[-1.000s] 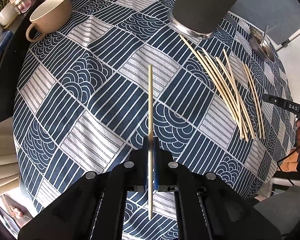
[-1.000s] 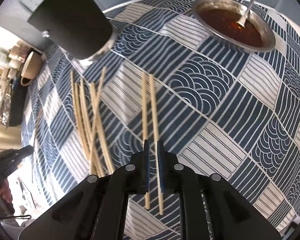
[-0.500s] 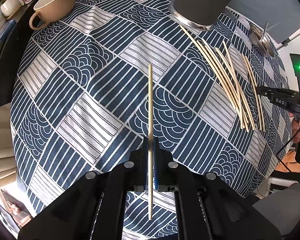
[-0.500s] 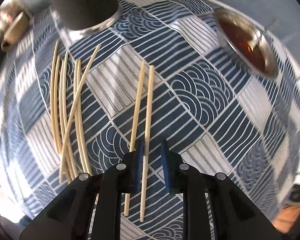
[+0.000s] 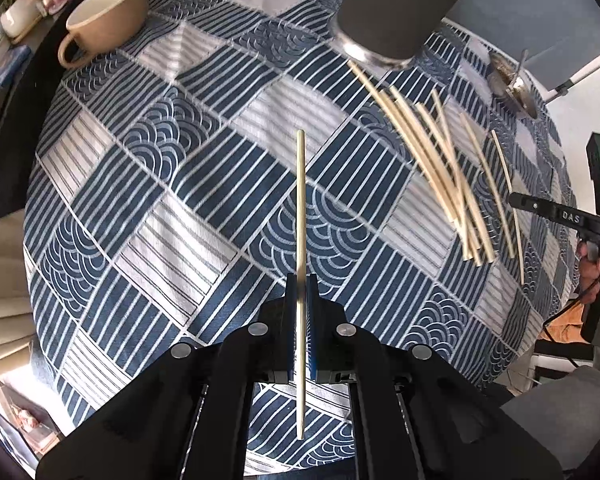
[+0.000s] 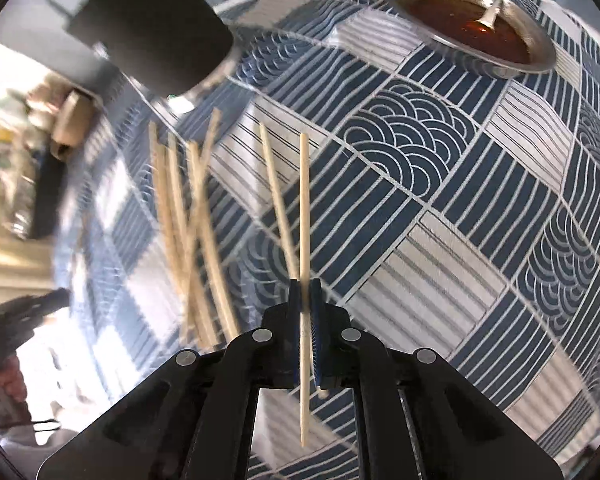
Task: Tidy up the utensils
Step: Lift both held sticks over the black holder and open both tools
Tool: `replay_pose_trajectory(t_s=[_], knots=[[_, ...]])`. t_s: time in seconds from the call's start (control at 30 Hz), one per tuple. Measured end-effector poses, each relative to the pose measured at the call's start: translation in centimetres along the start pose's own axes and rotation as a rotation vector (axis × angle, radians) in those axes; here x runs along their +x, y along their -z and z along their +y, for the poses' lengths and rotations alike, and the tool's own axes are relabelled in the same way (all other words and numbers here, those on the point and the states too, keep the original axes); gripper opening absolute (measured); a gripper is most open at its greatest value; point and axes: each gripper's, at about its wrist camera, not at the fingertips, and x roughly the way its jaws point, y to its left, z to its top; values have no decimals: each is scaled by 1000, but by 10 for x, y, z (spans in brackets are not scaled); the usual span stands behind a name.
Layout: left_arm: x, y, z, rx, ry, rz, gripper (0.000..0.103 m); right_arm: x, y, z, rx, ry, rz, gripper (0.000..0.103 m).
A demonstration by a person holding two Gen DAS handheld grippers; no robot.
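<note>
My left gripper (image 5: 300, 284) is shut on one wooden chopstick (image 5: 300, 200), held above the blue patterned tablecloth (image 5: 160, 168). A loose pile of several chopsticks (image 5: 440, 168) lies to the right of it, below the dark cylindrical holder (image 5: 400, 4). In the right wrist view my right gripper (image 6: 305, 292) is shut on another chopstick (image 6: 304, 208). A single chopstick (image 6: 278, 200) lies on the cloth just left of it, and the pile of chopsticks (image 6: 192, 220) is farther left, below the dark holder (image 6: 152, 28).
A tan cup (image 5: 108, 20) stands at the far left of the table. A metal bowl of red sauce with a spoon (image 6: 472, 24) sits at the far right. A person's hand holding the right gripper's handle (image 5: 596, 264) shows at the right edge of the left wrist view.
My right gripper closed on one of the two side-by-side chopsticks and lifted it off the cloth. The left gripper kept its chopstick and barely moved.
</note>
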Motion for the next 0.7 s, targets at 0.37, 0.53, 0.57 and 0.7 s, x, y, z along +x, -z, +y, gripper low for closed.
replay_pose_trajectory(t_s=[0.37,0.53,0.57,0.7], knots=[[-61,-54,-30,62,72,-149,5,-100,-23,42,-143,-279,-265,5],[-88,-88,-42,104,104,-220,5,-128,-53,69,-228,-305,-338,5],[-93,-97,-45,106,120,-237,5,-132,-58,72,-237,-314,-351,5],[-111,-125,-53,140,123,-302,5,-145,-82,88,-266,-336,-406,5]])
